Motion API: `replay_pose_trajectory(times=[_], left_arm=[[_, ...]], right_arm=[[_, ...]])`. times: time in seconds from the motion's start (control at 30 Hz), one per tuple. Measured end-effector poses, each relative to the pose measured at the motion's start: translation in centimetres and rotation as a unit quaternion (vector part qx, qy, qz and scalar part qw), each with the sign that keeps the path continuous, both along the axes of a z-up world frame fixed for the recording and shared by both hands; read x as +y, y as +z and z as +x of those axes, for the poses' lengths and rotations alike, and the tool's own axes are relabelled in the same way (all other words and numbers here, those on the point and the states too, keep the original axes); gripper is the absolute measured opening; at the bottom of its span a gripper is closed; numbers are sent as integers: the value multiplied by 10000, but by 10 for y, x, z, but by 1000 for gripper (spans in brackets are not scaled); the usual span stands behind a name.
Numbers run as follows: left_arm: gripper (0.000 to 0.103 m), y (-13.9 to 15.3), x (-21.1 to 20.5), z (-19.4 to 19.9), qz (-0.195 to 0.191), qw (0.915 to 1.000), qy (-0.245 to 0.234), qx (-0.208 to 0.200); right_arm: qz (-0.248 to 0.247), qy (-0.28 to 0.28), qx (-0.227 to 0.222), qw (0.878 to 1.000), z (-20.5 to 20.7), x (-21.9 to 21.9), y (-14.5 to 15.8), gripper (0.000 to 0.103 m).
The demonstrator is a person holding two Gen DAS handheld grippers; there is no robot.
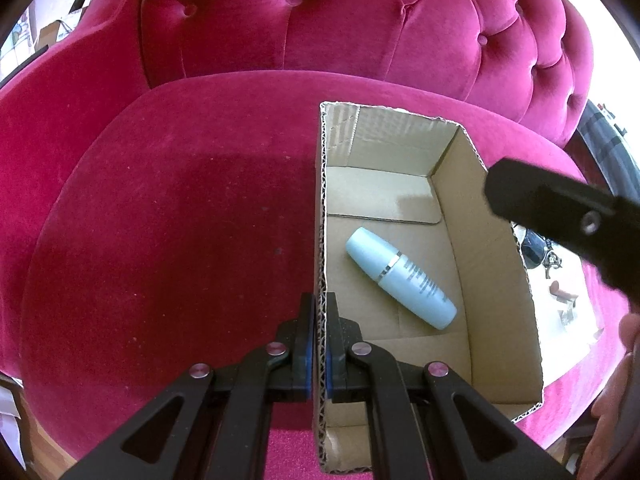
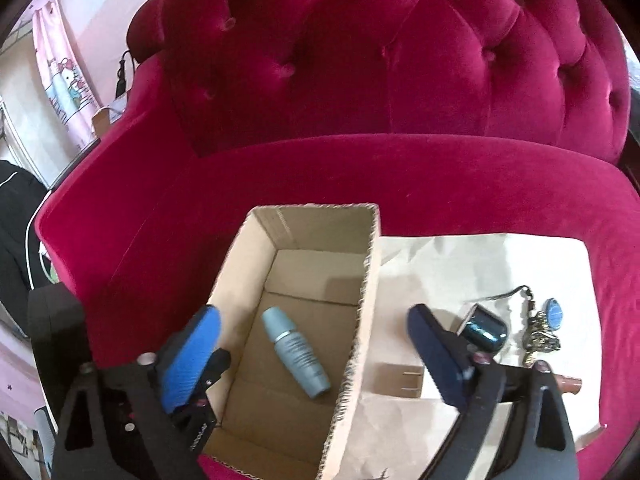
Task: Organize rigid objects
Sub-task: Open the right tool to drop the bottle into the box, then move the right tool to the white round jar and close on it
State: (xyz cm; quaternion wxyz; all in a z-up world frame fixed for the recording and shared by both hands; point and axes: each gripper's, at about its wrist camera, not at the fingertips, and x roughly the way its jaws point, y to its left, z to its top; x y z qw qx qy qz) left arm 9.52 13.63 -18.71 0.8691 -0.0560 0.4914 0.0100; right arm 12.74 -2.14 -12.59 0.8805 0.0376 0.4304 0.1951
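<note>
An open cardboard box (image 1: 492, 280) stands on a red velvet sofa seat (image 1: 180, 240). A light blue bottle (image 1: 400, 278) with a silver band lies on its side on the box floor. My left gripper (image 1: 320, 300) is shut on the box's left wall, one blue pad on each side of it. In the right wrist view my right gripper (image 2: 314, 312) stands wide open above the box (image 2: 320, 224). The bottle (image 2: 296, 352) lies below, between the blue pads, and touches neither. One black finger (image 1: 560, 216) of the right gripper shows over the box's right wall.
Right of the box, a pale paper sheet (image 2: 480, 264) carries a glossy dark blue object (image 2: 486, 330), a small round blue item (image 2: 554, 312), a metal chain (image 2: 540, 340) and a brown cardboard piece (image 2: 400, 380). The tufted backrest (image 2: 400, 60) rises behind. A hand (image 1: 624, 360) shows at right.
</note>
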Motion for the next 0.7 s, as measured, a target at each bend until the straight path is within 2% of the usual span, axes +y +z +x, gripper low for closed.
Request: replay_pose_trajectory(times=[0.23,0.7], left_arm=[[4,-1,-2,0,35,10000,-12,-1],[3,-2,-6,1,99,9999,20,-19]], right_arm=[[-59,-119,-51,9999,-1,-14,7,102],[-378,-629,-164,9972,1,-72,22,102]])
